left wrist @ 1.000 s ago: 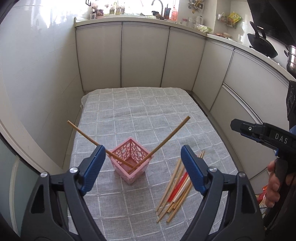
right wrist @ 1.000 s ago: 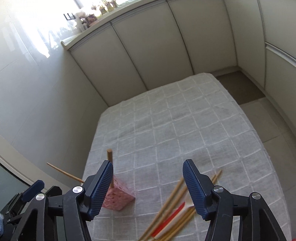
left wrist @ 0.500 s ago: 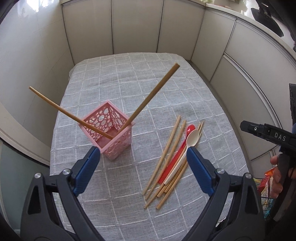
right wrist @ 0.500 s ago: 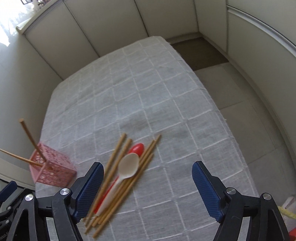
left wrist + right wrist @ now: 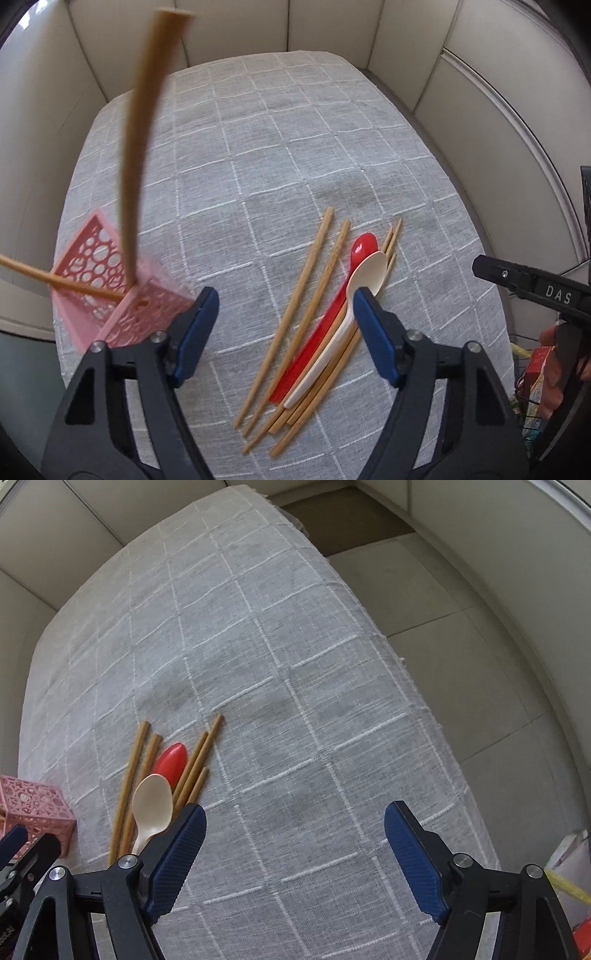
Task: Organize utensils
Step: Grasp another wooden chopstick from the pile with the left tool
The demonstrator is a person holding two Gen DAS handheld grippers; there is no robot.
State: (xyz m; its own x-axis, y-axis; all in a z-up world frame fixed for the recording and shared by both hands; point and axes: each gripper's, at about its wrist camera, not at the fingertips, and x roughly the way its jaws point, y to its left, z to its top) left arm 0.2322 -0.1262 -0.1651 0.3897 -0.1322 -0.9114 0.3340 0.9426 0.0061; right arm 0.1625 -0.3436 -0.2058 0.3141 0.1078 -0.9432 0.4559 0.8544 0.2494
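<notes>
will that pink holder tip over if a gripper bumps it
Probably. The pink holder looks like thin, perforated plastic, so likely light. Two chopsticks lean out far above its rim, adding leverage. The cloth may resist sliding, favouring tipping.

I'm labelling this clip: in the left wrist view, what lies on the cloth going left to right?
Pink basket holding two chopsticks → two loose chopsticks → red spoon → white spoon → right tool at the frame's right edge. More chopsticks lie under the spoons, so their place in the order is unclear.
</notes>
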